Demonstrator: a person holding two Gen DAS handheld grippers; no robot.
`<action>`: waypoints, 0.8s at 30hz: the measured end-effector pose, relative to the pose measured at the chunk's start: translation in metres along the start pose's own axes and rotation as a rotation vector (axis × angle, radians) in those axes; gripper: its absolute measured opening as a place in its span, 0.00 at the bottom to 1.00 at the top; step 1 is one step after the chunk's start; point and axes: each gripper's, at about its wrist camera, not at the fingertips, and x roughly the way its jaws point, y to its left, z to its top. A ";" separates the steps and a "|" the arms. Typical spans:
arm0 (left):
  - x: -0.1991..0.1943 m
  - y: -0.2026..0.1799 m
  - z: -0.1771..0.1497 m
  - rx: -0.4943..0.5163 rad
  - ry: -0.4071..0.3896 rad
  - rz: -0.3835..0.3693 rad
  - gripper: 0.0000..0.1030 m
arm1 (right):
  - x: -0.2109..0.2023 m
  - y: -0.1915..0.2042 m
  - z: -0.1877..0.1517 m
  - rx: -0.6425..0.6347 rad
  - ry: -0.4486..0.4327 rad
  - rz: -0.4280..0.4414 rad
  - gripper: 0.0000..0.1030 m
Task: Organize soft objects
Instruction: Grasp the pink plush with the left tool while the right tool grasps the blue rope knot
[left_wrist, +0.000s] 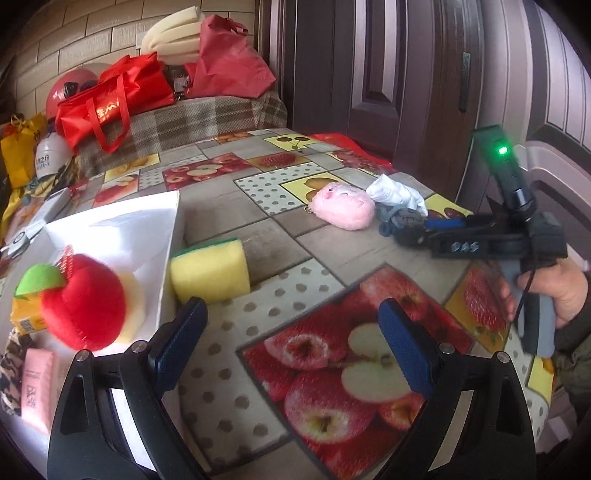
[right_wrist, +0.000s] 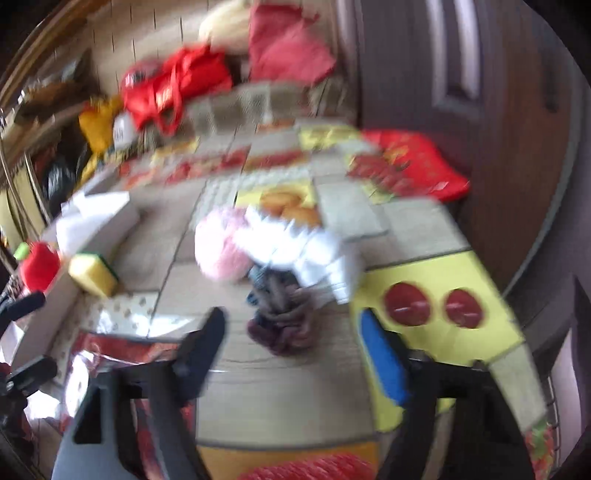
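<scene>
Soft daylight lit the scene evenly, and the brightest patch fell on the white box, whose inner wall was nearly washed out. The left wrist view was sharp near that box, with strong fisheye bending and dark corners at its edges. The right wrist view was heavily motion-blurred throughout, so the white box and everything around it smeared.
</scene>
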 end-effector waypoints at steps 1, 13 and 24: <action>0.005 -0.003 0.004 0.002 0.000 0.004 0.91 | 0.005 0.001 0.002 0.003 0.013 -0.001 0.53; 0.099 -0.040 0.068 -0.006 0.064 0.024 0.91 | -0.018 -0.002 -0.014 0.009 -0.001 0.133 0.28; 0.157 -0.046 0.090 -0.025 0.197 0.057 0.81 | -0.015 -0.013 -0.015 0.082 0.015 0.206 0.28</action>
